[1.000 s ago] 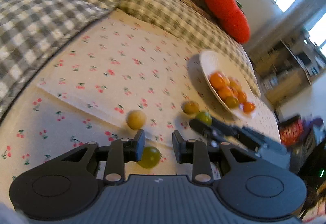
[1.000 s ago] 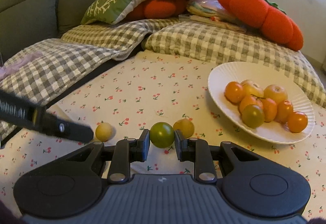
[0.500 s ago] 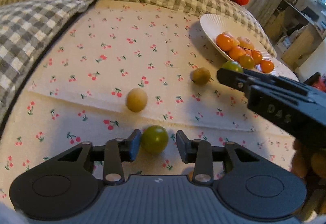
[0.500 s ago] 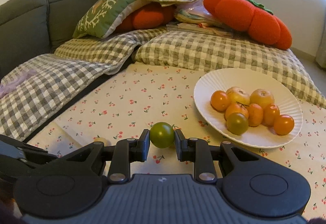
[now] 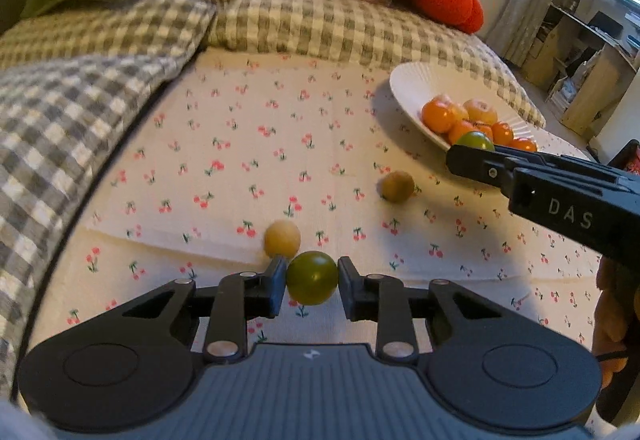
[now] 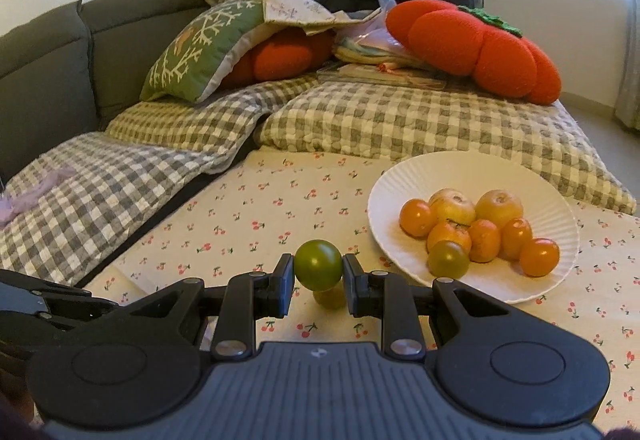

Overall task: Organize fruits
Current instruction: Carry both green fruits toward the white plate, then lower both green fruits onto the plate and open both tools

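Cherry-print cloth (image 5: 240, 144) beside checked quilt (image 6: 120, 176) | white plate (image 6: 472, 168) holds fruit | left gripper (image 5: 312, 282) pinches green tomato (image 5: 311, 277), angled down | right gripper (image 6: 318, 276) clamps second green tomato (image 6: 318, 265) near plate

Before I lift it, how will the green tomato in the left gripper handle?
The green tomato looks round, smooth and glossy, so it may slip or roll out if squeezed lightly. The left gripper touches only its sides. It seems small and probably light, and its green colour suggests firmness, though hard squeezing might bruise it.
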`<state>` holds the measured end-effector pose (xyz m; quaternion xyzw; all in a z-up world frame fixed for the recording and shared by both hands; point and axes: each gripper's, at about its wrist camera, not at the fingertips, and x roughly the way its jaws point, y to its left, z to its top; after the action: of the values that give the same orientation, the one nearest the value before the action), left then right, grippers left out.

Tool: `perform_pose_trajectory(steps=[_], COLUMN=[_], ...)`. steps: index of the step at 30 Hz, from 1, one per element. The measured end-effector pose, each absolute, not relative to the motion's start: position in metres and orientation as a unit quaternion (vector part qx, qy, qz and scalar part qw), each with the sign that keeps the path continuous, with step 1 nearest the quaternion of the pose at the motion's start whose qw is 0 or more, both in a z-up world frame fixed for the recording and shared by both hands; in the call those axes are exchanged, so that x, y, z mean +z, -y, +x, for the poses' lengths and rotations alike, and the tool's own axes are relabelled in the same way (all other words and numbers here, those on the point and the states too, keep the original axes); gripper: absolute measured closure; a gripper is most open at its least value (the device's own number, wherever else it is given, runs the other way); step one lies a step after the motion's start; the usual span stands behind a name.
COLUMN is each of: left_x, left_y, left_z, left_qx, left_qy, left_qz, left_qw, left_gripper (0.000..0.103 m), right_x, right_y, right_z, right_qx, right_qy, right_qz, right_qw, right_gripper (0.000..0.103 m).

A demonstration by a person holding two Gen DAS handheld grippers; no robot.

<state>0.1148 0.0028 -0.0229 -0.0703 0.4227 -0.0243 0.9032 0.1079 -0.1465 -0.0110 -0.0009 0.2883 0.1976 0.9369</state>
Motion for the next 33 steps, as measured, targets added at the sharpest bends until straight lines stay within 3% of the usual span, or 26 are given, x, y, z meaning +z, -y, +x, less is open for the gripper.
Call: perform_pose_trajectory(steps=[26,33], left_x=[0.012,0.018], left_y=[0.046,0.046], left_z=[0.152,0.180], left_qx=[-0.042,-0.071], left_qy=[-0.353,-0.342], left_qz=[-0.003,-0.036], left_qw=[0.935,0.936], left_gripper=[0.087,0.087], right_x=[0.011,0.008], right_y=[0.213,0.242], right_z=[0.126,0.140], right_qx=[0.134,0.106], right_qy=[-0.266,-0.270], right_qz=[0.066,0.086], right_qw=[0.952,0.953], right_gripper=[0.080,0.080])
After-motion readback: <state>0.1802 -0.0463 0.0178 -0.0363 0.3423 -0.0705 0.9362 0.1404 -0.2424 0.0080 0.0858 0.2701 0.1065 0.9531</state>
